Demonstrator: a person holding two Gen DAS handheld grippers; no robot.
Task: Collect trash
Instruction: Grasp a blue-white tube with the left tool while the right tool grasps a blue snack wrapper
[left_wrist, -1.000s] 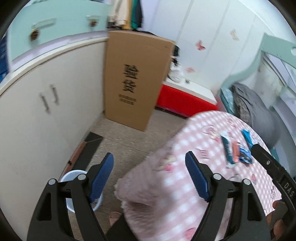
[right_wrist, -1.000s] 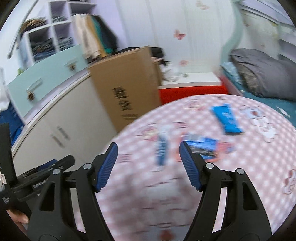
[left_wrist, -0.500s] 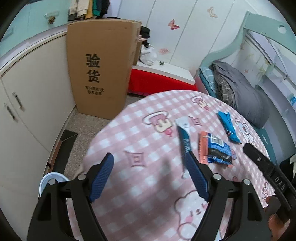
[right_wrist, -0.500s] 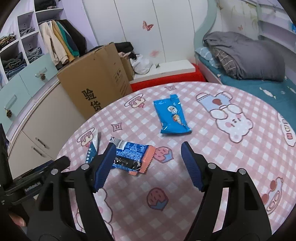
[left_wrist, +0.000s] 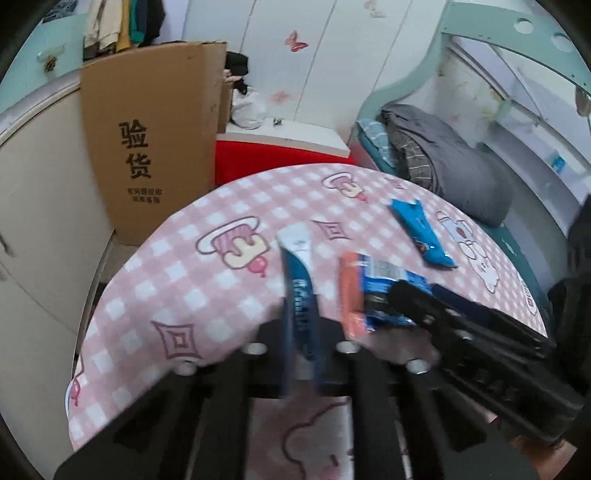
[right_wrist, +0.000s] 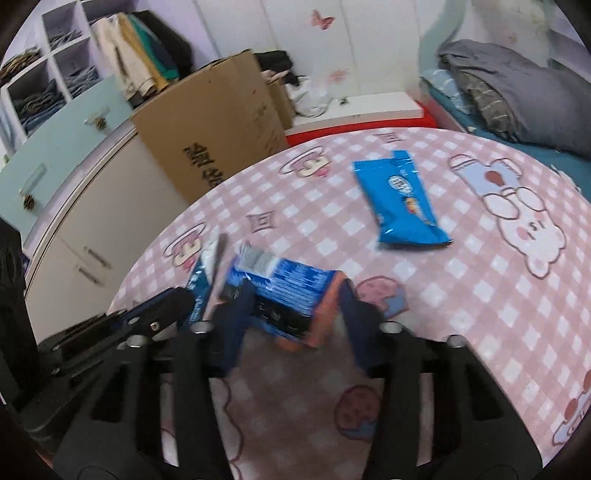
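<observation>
Your left gripper (left_wrist: 301, 332) is squeezed shut on the thin blue wrapper (left_wrist: 300, 291), which stands on edge on the pink checked table (left_wrist: 207, 280). Your right gripper (right_wrist: 291, 314) is closing around the dark blue and orange wrapper (right_wrist: 288, 291). Farther off lies a bright blue packet (right_wrist: 400, 203).

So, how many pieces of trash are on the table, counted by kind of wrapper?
Long narrow blue-and-white wrapper: 1
Blue-and-orange wrapper: 1
Plain blue snack bag: 1
Total: 3
</observation>
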